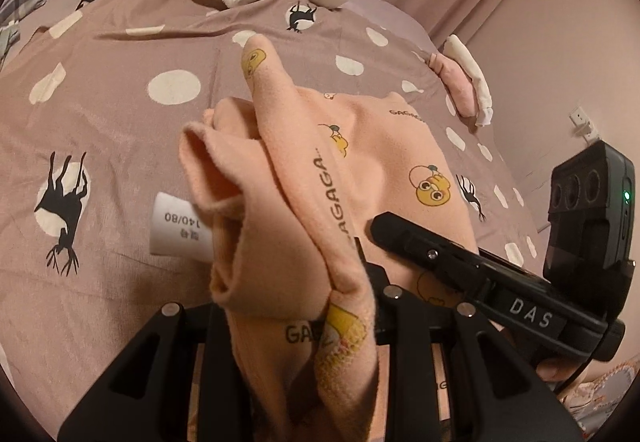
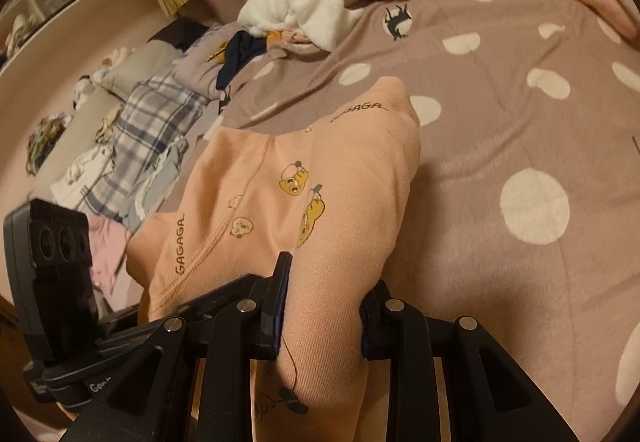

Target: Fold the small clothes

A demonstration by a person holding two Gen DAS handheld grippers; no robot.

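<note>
Between both tongs, left tongs (image 1: pixel 304 306) and right tongs (image 2: pixel 320 318) each pinch the pink garment (image 2: pixel 304 193) shut, its long axis running forward, away from them, onto the bed (image 2: pixel 520 113).

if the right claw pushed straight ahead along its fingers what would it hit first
Probably more of the peach garment the right claw is shut on, bunched ahead of it; beyond lies the spotted bedcover. Depth is unclear.

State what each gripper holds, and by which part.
Both clamp the peach garment: the right gripper and the left gripper each pinch a bunched fold at its near end.
</note>
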